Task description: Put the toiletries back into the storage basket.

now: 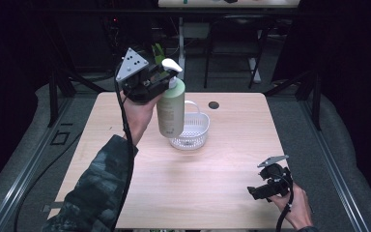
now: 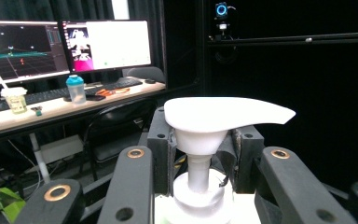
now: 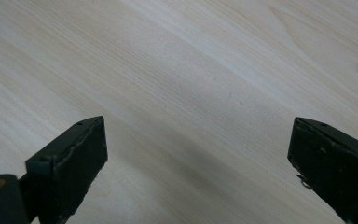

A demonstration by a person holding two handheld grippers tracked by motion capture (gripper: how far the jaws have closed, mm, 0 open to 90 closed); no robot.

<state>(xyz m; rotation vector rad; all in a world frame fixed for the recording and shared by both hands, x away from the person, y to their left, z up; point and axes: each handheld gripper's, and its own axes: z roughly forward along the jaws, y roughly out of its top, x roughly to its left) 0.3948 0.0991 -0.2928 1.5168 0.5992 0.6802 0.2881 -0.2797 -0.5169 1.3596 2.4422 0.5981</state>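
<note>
High view is showing the left gripper [image 1: 160, 76] holding a pale green pump bottle [image 1: 170, 108] in the air, just above and in front of a clear plastic basket [image 1: 195, 130] sitting near the middle of the wooden table [image 1: 183, 183]. The bottle is hanging roughly upright, its base clear of the tabletop and overlapping the basket's near left rim from this angle — whether it is touching the rim cannot be told.

In the left gripper view the jaws are closing on the narrow white neck [image 2: 198, 172] under the pump head [image 2: 223, 114], so the whole weight is hanging from a thin, smooth stem. That is the likely weak spot: the bottle could swing or slip, or the pump head could be pressed and squirt. Lowered off-centre, the base could catch the rim and tip the light basket.

The right gripper [image 1: 265, 189] is resting low near the table's right front corner — jaws wide apart, gripping nothing, bare wood between them.
</note>
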